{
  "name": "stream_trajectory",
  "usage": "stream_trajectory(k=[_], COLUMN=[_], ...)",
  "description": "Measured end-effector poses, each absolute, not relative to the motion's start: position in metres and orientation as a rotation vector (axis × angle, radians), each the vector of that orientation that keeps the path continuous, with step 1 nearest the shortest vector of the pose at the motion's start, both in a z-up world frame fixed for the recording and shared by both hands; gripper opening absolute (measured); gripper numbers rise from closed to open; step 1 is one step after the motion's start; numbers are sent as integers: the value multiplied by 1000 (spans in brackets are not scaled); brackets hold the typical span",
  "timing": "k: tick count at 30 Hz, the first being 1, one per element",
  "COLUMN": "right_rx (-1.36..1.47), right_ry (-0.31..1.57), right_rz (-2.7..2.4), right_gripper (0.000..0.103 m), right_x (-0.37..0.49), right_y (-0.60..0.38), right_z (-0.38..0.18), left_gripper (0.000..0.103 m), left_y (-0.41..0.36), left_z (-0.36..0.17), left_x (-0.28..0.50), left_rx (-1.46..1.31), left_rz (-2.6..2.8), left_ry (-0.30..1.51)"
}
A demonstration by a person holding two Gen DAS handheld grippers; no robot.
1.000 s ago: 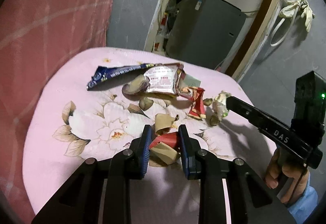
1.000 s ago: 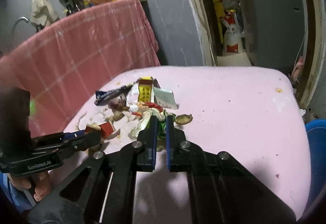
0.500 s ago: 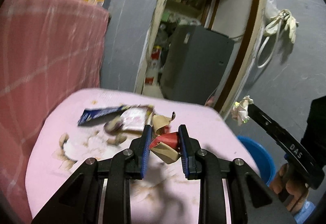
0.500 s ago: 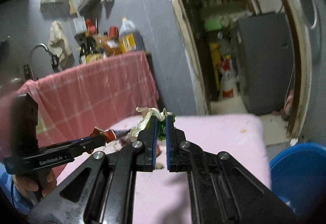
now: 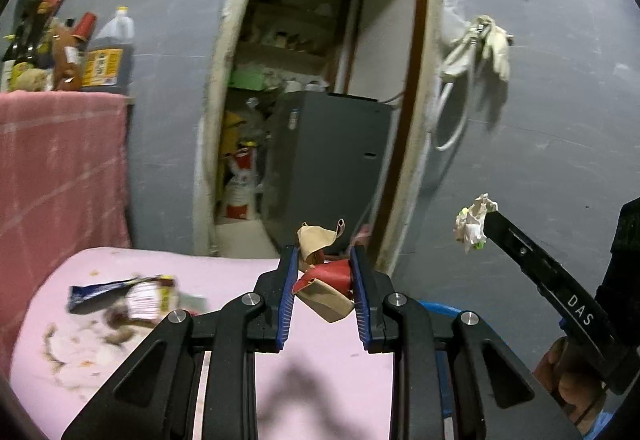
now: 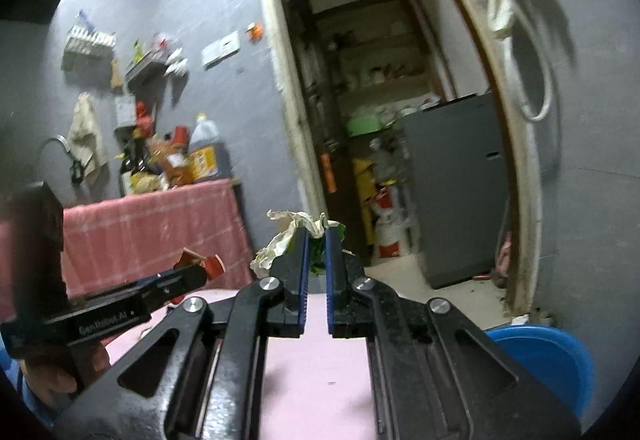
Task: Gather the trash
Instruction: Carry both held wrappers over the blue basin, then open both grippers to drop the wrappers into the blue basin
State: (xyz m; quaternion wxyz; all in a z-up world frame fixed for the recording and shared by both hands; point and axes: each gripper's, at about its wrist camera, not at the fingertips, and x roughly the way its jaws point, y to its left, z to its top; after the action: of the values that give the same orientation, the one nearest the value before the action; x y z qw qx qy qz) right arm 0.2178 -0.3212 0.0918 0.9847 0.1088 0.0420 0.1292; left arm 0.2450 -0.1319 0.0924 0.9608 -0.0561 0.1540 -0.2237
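The left gripper (image 5: 323, 282) is clamped on a crumpled red and tan scrap of paper packaging (image 5: 325, 283), held in the air above the pink cloth-covered table (image 5: 224, 272). The right gripper (image 6: 316, 266) is pinched almost fully together on a wadded white and green wrapper (image 6: 280, 240), which bulges out to the left of its blue-padded fingertips (image 6: 303, 260) (seen from the left wrist view as a pale clump at the tip of the black finger). A blue and white foil snack wrapper (image 5: 120, 290) and small brown bits lie on the far left part of the table, blurred. A blue plastic bucket (image 6: 548, 364) sits low beside the table's right edge, below the grey wall by the open doorway
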Motion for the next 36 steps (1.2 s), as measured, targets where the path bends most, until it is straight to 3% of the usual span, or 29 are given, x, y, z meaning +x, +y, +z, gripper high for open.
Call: stream_trajectory(k=[9, 19, 36], right_rx=[307, 455, 522], right_ry=[102, 290, 428], right_rz=[96, -65, -101], right_gripper=[7, 8, 11], right_x=[206, 226, 251], right_y=[-390, -450, -470], right_z=[87, 54, 25], left_gripper=[22, 23, 23], left_y=[-196, -253, -289], left_z=[91, 68, 18], left_x=[251, 283, 326], left_rx=[-99, -88, -82], left_rz=[-540, -628, -591], left_ry=[332, 504, 684])
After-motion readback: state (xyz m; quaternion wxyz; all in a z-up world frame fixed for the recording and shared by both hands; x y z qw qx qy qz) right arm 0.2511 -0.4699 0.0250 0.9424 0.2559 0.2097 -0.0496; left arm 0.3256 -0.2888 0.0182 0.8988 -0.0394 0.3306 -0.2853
